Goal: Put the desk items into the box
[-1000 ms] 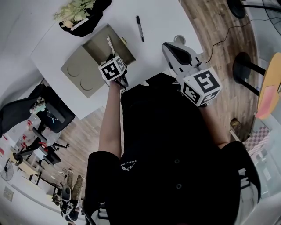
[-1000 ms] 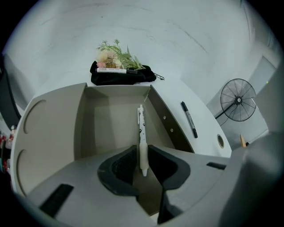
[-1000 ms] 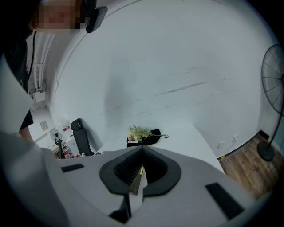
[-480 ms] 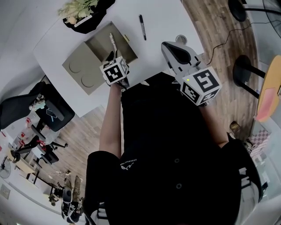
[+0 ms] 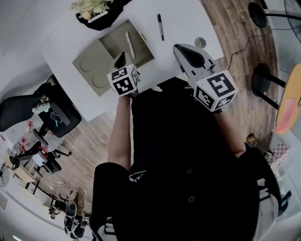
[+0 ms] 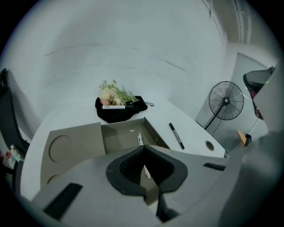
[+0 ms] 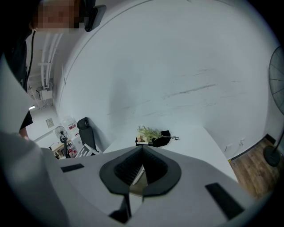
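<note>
- The grey box [image 5: 113, 40] is sitting open on the white tabletop [image 5: 183, 19], with its lid flap [image 5: 89, 70] lying flat out to the box's left.
- A white pen [image 5: 129, 44] is lying inside the box, on the bottom.
- A black marker [image 5: 161, 27] is lying on the tabletop just right of the box, not touching it.
- The left gripper [image 6: 143, 147] is hovering over the near side of the box. Its fingers [image 6: 116, 181] are pressed together and pinching nothing.
- The right gripper [image 7: 143, 150] is hanging well off to the right of the box, on the near side. Its fingers [image 7: 107, 179] are pressed together too, and empty.
- A bunch of flowers [image 5: 91, 7] on a black cloth [image 6: 116, 114] is sitting just past the box's far side.
- A round hole [image 5: 200, 42] is showing in the tabletop, further right of the box than the marker.
</note>
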Demonstrator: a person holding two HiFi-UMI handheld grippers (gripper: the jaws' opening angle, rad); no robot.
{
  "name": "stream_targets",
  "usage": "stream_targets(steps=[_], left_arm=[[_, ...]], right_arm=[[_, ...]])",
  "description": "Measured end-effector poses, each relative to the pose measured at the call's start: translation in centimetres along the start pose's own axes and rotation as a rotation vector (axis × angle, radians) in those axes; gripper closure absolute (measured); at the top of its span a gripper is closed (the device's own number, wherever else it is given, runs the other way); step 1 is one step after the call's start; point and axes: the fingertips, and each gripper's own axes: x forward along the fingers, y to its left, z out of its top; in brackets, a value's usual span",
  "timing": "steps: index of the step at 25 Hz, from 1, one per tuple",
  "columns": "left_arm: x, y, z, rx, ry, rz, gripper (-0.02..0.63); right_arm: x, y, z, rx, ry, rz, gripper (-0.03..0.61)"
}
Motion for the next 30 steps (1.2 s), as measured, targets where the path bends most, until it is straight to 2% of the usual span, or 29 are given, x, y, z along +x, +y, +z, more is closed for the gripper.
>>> stream_targets(steps=[9,16,20,25,30], left_arm=[[-5.6,2.2,2.8,0.011,-0.133,-0.024,0.606],[-10.7,4.9,4.9,0.009,-0.234,-0.086,0.606],[-14.1,6.2,6.1,0.038,-0.309,-0.119,0.606],[-17.9,8.1,6.6,0.071,-0.363,-0.122,0.606],[-21.3,10.3,6.8,0.057,-0.409,-0.136,0.606]], right_arm=[[1.4,4.6,0.0,-0.022,-0.007,0.026,0.58],[2.8,9.2,0.5,-0.041,-0.018,0.045,0.58],[3.6,12.0,0.8,-0.052,-0.026,0.062,0.58],[5.1,15.4,0.9,-0.063,-0.036,0.081,0.58],[6.6,19.3,0.9,-0.075,-0.047,0.117,0.58]])
